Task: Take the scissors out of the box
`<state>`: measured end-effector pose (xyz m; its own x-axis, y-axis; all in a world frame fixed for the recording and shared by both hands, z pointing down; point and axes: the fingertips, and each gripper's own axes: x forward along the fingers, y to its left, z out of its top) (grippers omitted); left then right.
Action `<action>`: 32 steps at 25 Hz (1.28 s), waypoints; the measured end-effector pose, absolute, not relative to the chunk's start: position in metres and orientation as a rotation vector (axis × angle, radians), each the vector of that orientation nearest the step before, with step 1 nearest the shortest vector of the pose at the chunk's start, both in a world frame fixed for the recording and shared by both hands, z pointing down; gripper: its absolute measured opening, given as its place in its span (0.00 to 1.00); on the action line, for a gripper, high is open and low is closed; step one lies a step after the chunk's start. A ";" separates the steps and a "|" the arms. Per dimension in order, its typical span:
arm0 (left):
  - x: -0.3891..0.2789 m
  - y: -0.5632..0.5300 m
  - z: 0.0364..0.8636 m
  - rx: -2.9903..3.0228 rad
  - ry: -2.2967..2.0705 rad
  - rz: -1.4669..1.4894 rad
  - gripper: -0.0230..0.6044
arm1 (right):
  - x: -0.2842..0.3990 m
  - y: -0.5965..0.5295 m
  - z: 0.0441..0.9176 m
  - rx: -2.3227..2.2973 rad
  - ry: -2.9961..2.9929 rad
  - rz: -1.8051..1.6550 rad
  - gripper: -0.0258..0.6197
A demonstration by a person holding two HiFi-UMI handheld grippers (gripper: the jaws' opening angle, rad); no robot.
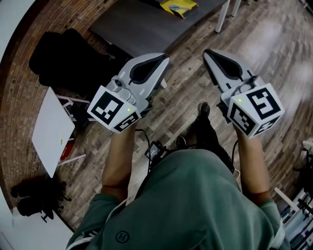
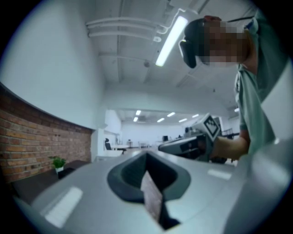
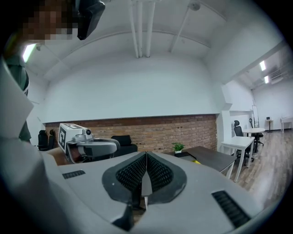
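The left gripper (image 1: 160,59) and the right gripper (image 1: 207,52) are held side by side above the wooden floor (image 1: 274,44), jaws closed on nothing, and neither box nor scissors is seen in any view, so no bearing can be given, though a dark table (image 1: 146,24) lies ahead.

Wood-plank floor (image 1: 274,44) fills the head view; a dark grey table (image 1: 146,24) at 12 o'clock bears a yellow item (image 1: 178,6); a white panel (image 1: 51,129) lies at 9 o'clock; a brick wall (image 3: 174,130) runs under white plaster, a potted plant (image 3: 178,147) before it; a white desk (image 3: 238,144) stands at 3 o'clock; a lit ceiling tube (image 2: 171,39) shines at 1 o'clock.
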<state>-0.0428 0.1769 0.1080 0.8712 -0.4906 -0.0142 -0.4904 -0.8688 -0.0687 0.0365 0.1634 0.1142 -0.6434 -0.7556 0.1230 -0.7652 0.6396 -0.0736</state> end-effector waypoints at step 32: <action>0.007 -0.223 0.137 -2.939 1.095 0.029 0.01 | 0.084 -0.254 0.152 0.995 -2.796 0.211 0.05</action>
<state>0.0073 -0.2231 0.1375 0.7559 -0.6544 -0.0193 -0.6545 -0.7561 0.0017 0.0844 -0.2542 0.1522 -0.7639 -0.6125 0.2032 -0.6360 0.7678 -0.0770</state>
